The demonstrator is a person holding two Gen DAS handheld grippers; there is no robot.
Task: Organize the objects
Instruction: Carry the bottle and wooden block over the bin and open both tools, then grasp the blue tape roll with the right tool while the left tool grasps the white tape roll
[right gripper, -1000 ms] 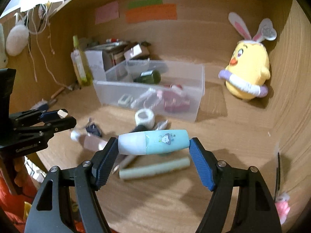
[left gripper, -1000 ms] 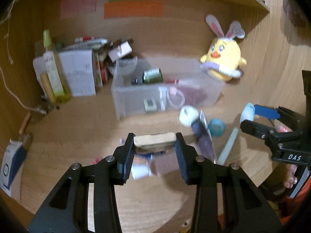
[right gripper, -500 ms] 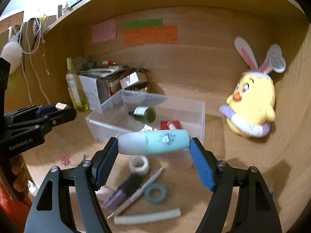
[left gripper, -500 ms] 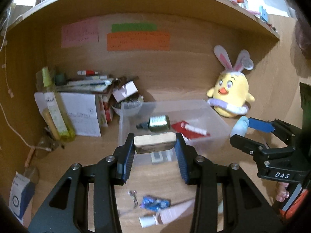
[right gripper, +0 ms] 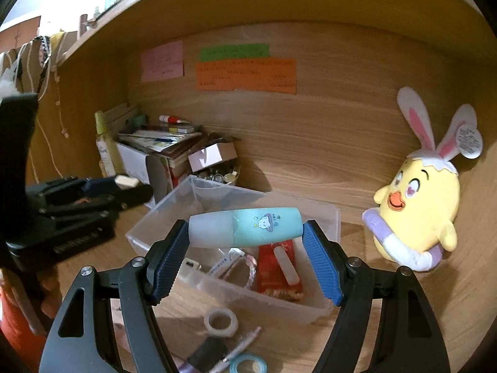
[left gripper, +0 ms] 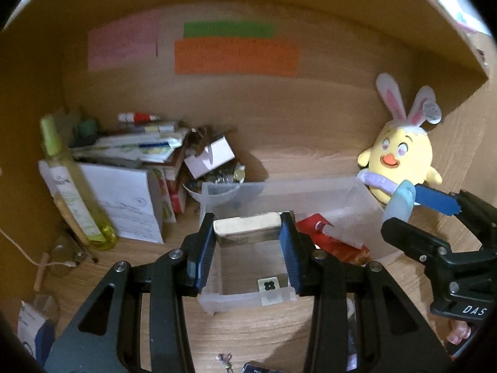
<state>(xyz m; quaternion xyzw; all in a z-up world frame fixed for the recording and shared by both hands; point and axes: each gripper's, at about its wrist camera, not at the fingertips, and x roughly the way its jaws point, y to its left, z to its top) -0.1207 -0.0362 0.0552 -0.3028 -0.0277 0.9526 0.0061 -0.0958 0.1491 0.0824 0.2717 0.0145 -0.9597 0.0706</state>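
My left gripper (left gripper: 247, 233) is shut on a beige eraser block (left gripper: 247, 228) and holds it above the near end of a clear plastic bin (left gripper: 357, 199). My right gripper (right gripper: 245, 233) is shut on a mint-green tube with a frosted cap (right gripper: 248, 230) and holds it over the same bin (right gripper: 323, 214). The bin holds a red packet (right gripper: 273, 270), a small white tile (left gripper: 269, 284) and other small items. The right gripper (left gripper: 400, 208) shows at the right in the left wrist view; the left gripper (right gripper: 127, 183) shows at the left in the right wrist view.
A yellow plush chick (right gripper: 416, 199) sits at the back right. Boxes, papers and a yellow-green bottle (left gripper: 71, 192) pile at the back left. A white tape roll (right gripper: 221, 320), a teal tape roll (right gripper: 248, 363) and pens lie on the desk before the bin.
Both grippers have risen and moved forward with their objects, from above the loose items on the desk to over the clear bin.
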